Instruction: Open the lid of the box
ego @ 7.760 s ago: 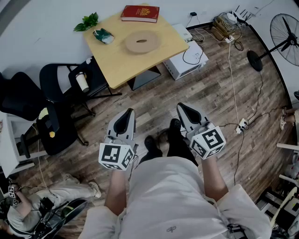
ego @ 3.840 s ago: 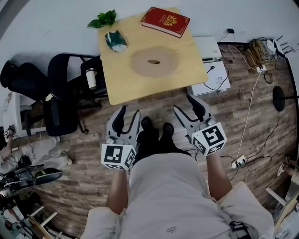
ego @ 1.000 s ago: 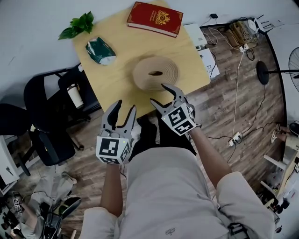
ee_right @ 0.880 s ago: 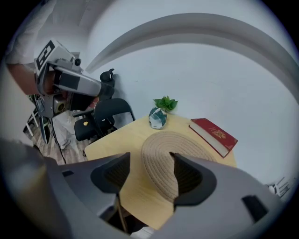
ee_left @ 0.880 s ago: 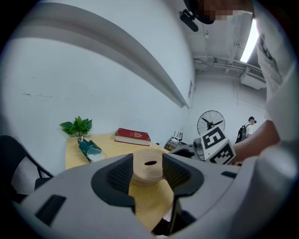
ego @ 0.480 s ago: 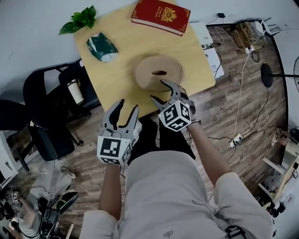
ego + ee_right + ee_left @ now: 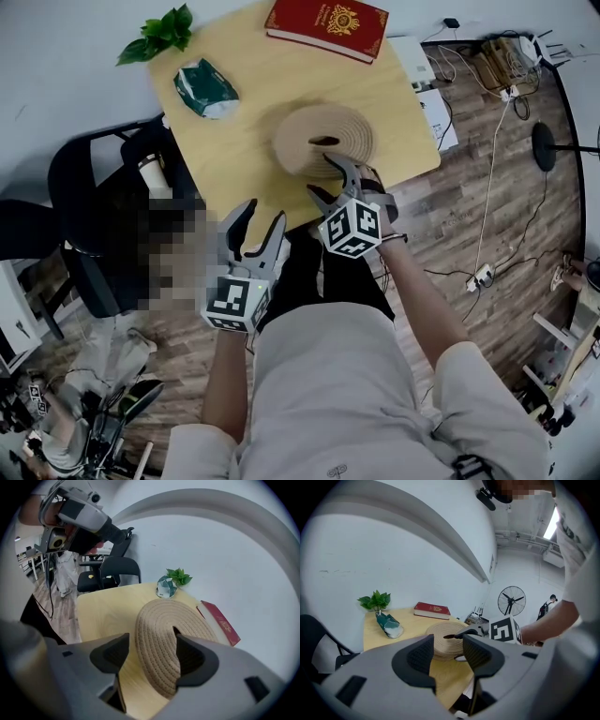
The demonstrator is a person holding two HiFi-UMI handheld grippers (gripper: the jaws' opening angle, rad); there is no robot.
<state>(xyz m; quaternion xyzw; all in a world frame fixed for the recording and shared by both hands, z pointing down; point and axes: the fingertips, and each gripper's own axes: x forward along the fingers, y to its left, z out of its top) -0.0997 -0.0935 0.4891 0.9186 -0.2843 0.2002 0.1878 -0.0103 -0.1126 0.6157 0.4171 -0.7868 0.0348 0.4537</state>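
Observation:
A round woven rope box with a flat lid (image 7: 323, 141) sits on the light wooden table (image 7: 239, 141), near its front edge. My right gripper (image 7: 322, 178) hangs at the lid's near rim, tilted down. One fingertip is over the lid beside its centre hole, the other by the box's near side. Its jaws have just been opening and stand wide. In the right gripper view the lid (image 7: 157, 644) fills the gap of this gripper (image 7: 151, 656), and the pads do not press on it. My left gripper (image 7: 262, 217) is open and empty, off the table's front edge. Its own view (image 7: 447, 656) looks at the box (image 7: 440, 644).
A red book (image 7: 326, 28) lies at the table's far edge, a green packet (image 7: 206, 89) and a small plant (image 7: 155, 42) at its far left. Black chairs (image 7: 103, 225) with a cup (image 7: 155, 173) stand left of the table. Cables and a floor fan (image 7: 562, 141) are on the right.
My right gripper has come forward and down to the lid's near rim and has rolled, with its jaws a little wider. The left gripper has barely moved.

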